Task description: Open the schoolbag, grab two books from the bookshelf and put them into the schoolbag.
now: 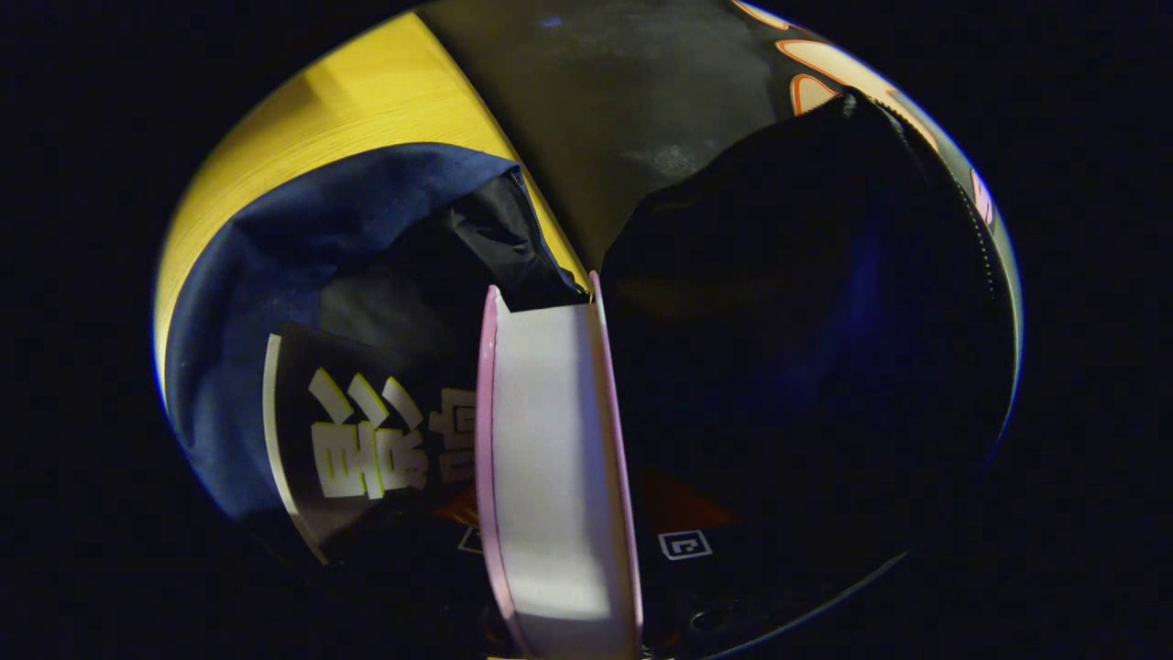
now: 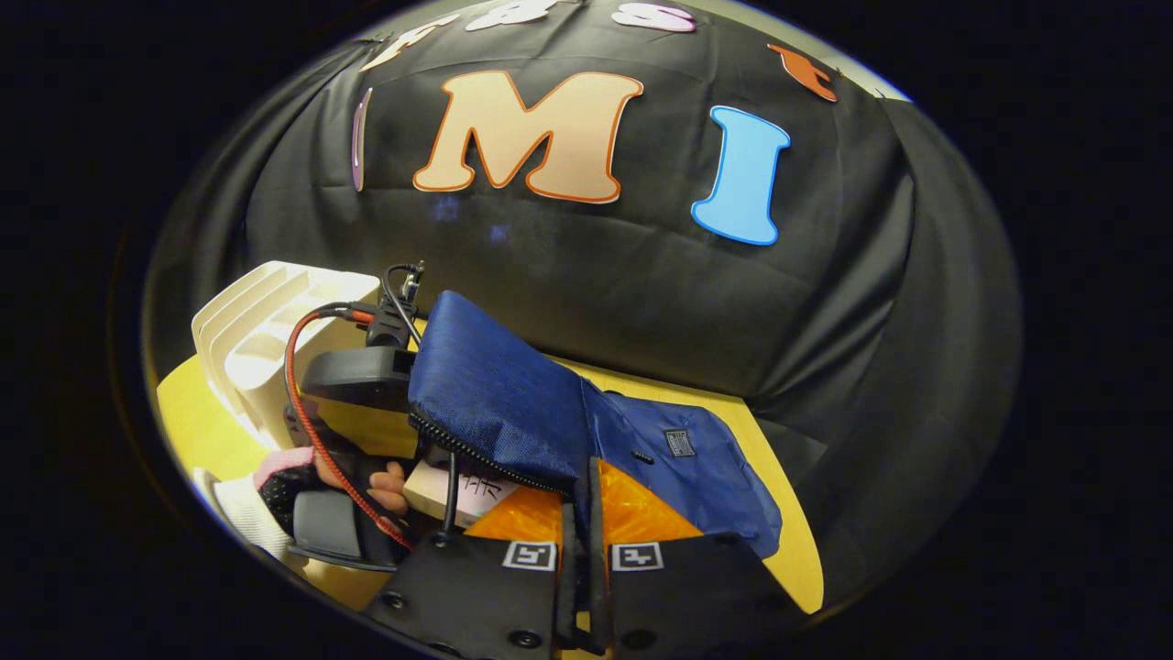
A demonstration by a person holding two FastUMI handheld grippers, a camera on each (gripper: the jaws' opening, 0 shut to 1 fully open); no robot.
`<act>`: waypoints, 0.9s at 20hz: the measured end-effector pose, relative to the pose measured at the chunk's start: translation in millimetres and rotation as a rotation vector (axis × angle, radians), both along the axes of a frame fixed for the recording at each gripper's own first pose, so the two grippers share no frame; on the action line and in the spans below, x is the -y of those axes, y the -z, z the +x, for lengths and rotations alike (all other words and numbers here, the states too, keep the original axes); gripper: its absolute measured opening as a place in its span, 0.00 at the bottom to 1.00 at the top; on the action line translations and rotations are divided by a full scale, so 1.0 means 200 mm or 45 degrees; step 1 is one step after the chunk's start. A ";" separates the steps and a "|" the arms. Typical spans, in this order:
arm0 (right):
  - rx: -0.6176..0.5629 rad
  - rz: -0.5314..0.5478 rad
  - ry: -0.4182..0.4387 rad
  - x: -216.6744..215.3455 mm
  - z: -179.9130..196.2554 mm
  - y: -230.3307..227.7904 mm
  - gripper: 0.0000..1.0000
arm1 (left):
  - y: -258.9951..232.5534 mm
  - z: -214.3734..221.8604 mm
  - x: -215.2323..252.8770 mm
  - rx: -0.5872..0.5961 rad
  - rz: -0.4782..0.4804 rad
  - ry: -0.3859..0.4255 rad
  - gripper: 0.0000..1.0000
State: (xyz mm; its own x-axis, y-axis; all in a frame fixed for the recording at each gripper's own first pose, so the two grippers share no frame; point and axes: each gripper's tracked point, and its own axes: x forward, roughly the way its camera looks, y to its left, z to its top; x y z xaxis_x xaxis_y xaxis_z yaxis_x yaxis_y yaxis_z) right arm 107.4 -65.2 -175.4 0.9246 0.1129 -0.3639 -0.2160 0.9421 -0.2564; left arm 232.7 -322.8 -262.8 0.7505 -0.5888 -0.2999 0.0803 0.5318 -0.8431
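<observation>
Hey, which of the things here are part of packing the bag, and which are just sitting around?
Part of the job:
schoolbag, open
book held by the left gripper, going into the bag
another book already inside
right gripper, pinching the bag's edge
white bookshelf

Just there:
yellow table
red cable

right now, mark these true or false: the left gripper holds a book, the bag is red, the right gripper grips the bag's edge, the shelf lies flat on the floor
1. The left gripper holds a book. True.
2. The bag is red. False: it is blue with an orange lining.
3. The right gripper grips the bag's edge. True: its fingers are closed on the flap.
4. The shelf lies flat on the floor. False: it stands on the yellow table.
</observation>
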 end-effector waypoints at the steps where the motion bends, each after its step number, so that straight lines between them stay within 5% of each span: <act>1: 0.001 0.001 0.000 0.00 0.00 0.00 0.08 | 0.00 0.00 0.00 0.005 0.027 0.002 0.42; 12: -0.009 0.016 0.020 0.02 0.00 0.01 0.06 | -0.09 -0.22 -0.22 -0.069 0.245 -0.032 0.56; 18: -0.024 0.013 0.030 0.03 -0.01 0.02 0.10 | -0.19 -0.44 -0.34 -0.079 0.454 0.024 0.81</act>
State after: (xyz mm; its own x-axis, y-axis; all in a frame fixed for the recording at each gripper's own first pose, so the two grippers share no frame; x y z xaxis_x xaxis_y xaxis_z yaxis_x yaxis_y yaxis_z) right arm 105.3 -71.0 -179.8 0.9200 0.0949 -0.3802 -0.1983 0.9496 -0.2428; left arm 144.6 -254.1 -224.4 0.7144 -0.4525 -0.5337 0.0472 0.7922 -0.6085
